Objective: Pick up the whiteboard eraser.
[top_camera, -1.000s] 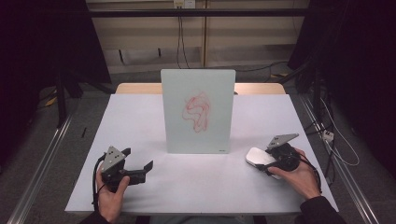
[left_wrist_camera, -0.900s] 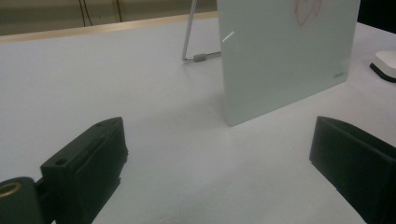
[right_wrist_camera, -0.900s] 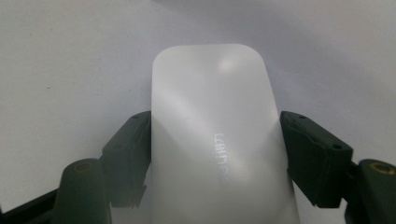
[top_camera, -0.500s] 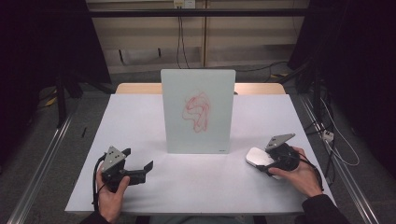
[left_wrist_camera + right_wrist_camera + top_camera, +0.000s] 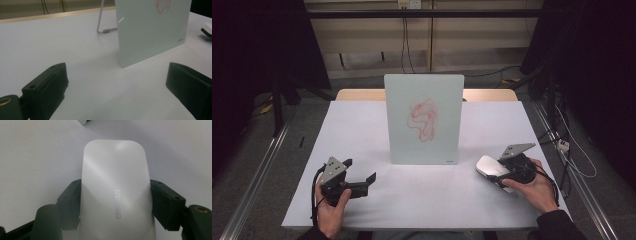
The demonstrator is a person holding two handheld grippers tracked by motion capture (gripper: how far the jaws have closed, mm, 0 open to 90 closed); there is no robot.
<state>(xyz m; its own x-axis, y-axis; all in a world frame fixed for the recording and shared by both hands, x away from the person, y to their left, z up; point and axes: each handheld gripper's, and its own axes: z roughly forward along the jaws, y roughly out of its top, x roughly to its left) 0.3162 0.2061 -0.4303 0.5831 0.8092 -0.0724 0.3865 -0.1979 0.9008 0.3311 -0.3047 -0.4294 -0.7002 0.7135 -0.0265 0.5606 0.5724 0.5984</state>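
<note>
- Closing over the last second, the right gripper (image 5: 492, 172) now has its jaws clamped on the flanks of the white eraser (image 5: 490, 166); neither hand has shifted across the table (image 5: 362, 125) meanwhile.
- Held at the table's right edge, the eraser runs lengthwise straight out from the jaws — its free end aimed toward the upright whiteboard (image 5: 424, 119) and its red scribble (image 5: 424, 118).
- Across the table, the left gripper (image 5: 362, 182) rests with jaws wide apart and nothing between them — farther from the scribble's side than the eraser-bearing right.
</note>
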